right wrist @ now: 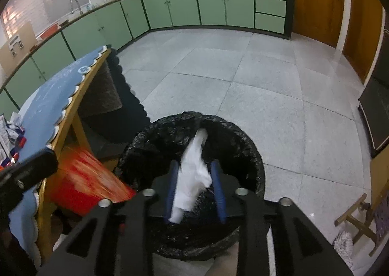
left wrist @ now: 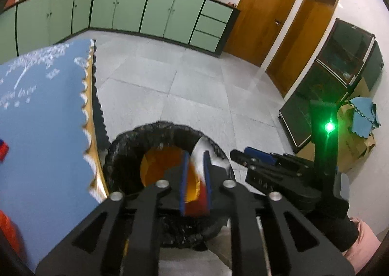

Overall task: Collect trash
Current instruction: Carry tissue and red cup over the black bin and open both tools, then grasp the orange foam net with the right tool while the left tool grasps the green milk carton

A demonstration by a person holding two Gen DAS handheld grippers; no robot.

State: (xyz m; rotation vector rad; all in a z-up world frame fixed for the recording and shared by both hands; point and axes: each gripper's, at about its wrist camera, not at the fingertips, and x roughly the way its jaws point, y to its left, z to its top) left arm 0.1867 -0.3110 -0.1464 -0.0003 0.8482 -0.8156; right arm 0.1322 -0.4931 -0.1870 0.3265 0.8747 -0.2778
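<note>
A bin lined with a black bag (left wrist: 121,149) (right wrist: 243,144) stands on the floor beside the table. My left gripper (left wrist: 195,154) hangs over it, blue pads slightly apart, with a red wrapper with an orange inside (left wrist: 194,205) loose between them. In the right wrist view that wrapper (right wrist: 90,178) is a red blur at the bin's left rim. My right gripper (right wrist: 194,163) (left wrist: 240,152) is over the bin's mouth, jaws parted around a crumpled white tissue (right wrist: 194,171) (left wrist: 200,148) that leans on the left pad.
The table with a blue scalloped cloth (left wrist: 43,106) (right wrist: 48,96) stands left of the bin, with more wrappers (right wrist: 9,135) on it. Green cabinets (left wrist: 126,8) line the far walls. A dark glass cabinet (left wrist: 316,96), a cardboard box (left wrist: 357,144) and a wooden stool (right wrist: 357,222) are on the right.
</note>
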